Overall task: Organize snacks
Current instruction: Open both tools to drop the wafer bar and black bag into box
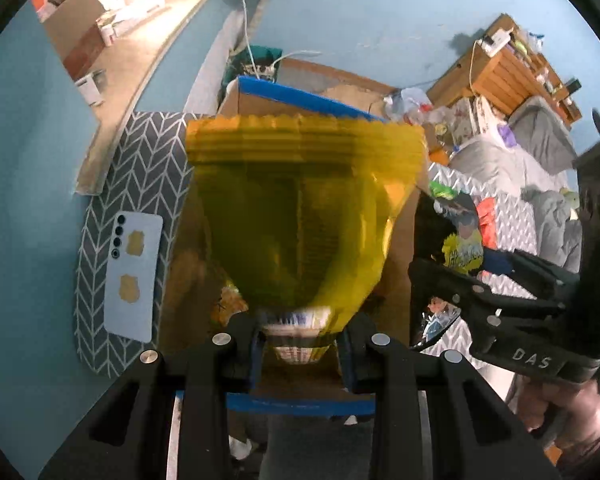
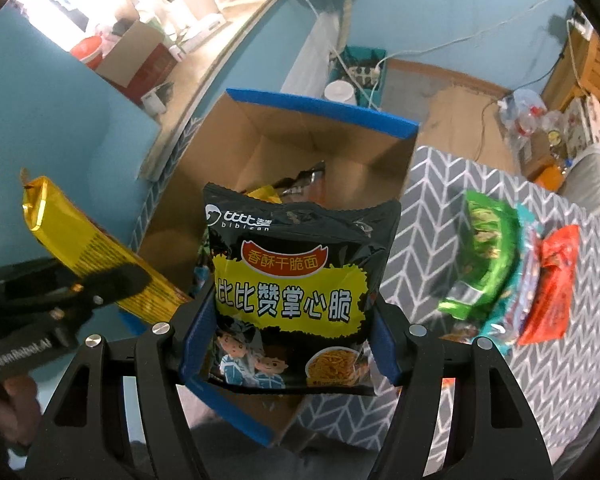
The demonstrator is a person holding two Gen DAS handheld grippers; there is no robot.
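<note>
Above cardboard box (image 2: pixel 320 148), black snack packet (image 2: pixel 292 292) between right hand-held gripper (image 2: pixel 290 354) pads.

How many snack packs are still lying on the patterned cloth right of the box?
3, side by side: green pack, teal pack beside it, red pack rightmost. More may lie hidden beneath them.

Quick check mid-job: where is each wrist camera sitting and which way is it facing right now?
Left wrist: on the left tongs, facing steeply down at the yellow packet they pinch over the cardboard box; the right tongs and a hand show at right.
Right wrist: on the right tongs, facing down at the black noodle packet they grip above the box; the left tongs show at left.
Shared: box, both packets, chevron cloth.
</note>
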